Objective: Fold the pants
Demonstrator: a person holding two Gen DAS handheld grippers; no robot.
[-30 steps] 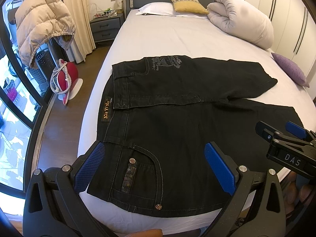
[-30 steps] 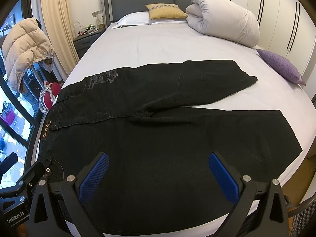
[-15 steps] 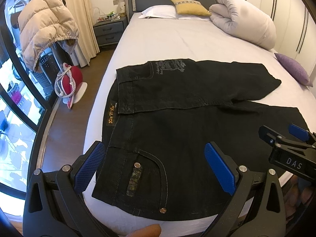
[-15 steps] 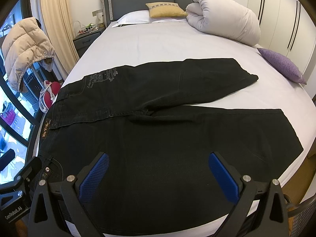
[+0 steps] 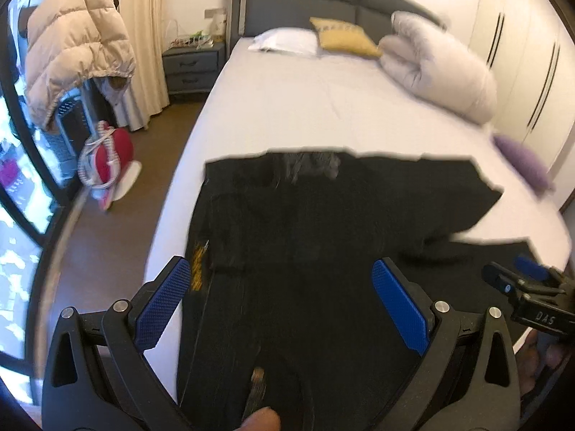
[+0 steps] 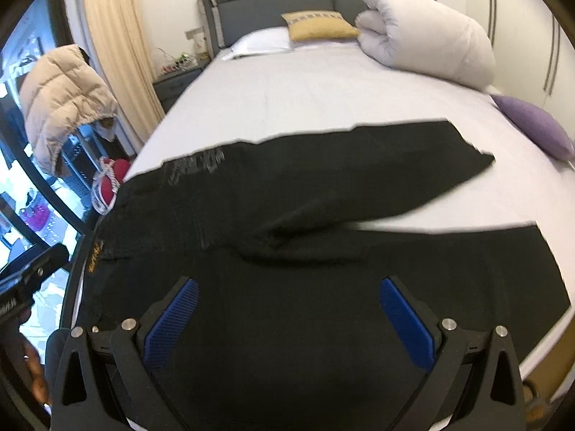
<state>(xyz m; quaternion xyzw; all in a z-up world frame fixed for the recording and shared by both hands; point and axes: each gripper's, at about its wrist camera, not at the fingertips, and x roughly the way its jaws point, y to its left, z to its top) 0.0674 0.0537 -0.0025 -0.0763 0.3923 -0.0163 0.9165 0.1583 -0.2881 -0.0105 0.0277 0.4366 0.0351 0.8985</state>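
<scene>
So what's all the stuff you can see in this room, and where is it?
pants: one, black, spread flat on the near end of the bed
bed: one, white sheet, grey headboard
rolled duvet: one, white, far right of bed
pillows: one white, one yellow, at the headboard
cushion: one, purple, right bed edge
puffer jacket: one, beige, hanging at left
nightstand: one, grey, left of bed
left gripper: open, over the waistband end
right gripper: open, over the near leg
</scene>
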